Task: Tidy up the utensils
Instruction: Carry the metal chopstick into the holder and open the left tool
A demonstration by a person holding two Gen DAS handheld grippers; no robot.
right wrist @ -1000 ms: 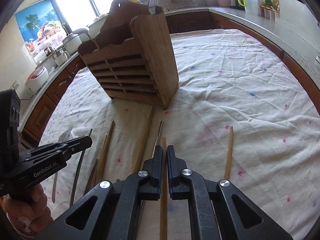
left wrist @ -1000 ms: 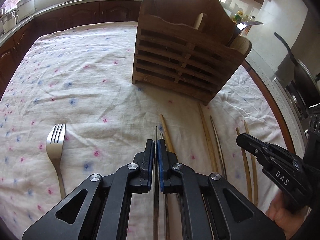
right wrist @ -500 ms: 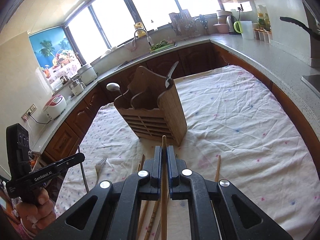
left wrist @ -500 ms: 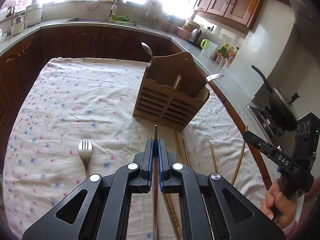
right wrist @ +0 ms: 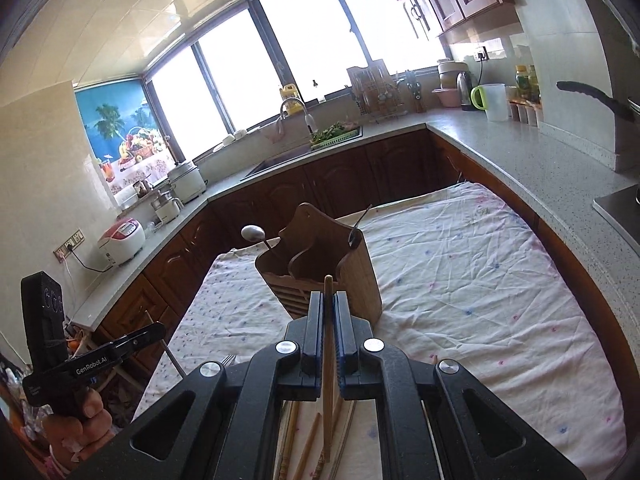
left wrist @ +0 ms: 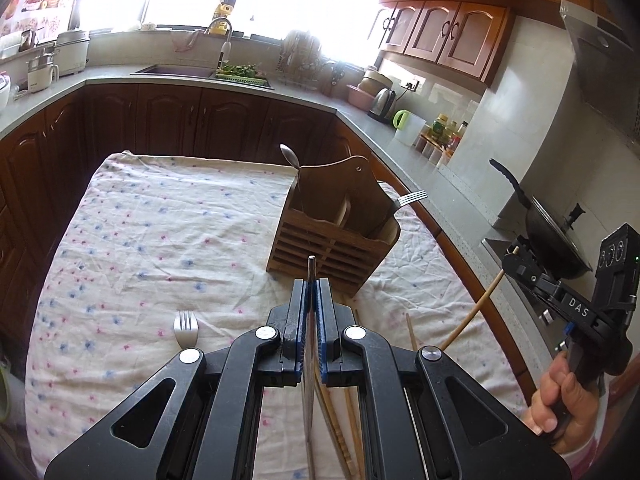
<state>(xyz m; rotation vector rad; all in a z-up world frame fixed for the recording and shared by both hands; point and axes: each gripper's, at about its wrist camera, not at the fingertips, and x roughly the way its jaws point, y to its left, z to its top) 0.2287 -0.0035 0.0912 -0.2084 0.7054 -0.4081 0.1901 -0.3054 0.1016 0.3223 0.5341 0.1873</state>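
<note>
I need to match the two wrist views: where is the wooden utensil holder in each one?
Left wrist view: the wooden utensil holder stands right of centre on the flowered cloth, just beyond the left hand-held gripper.
Right wrist view: it sits at centre, directly behind the right hand-held gripper.
Shared landmark: the sink faucet under the window, behind the holder in both.

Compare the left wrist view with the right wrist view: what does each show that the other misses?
Left wrist only: the left gripper shut on a metal chopstick, and the wok on the stove. Right wrist only: the right gripper shut on a wooden chopstick, and the rice cooker. Both: the wooden utensil holder, its spoon, and the floral tablecloth.
</note>
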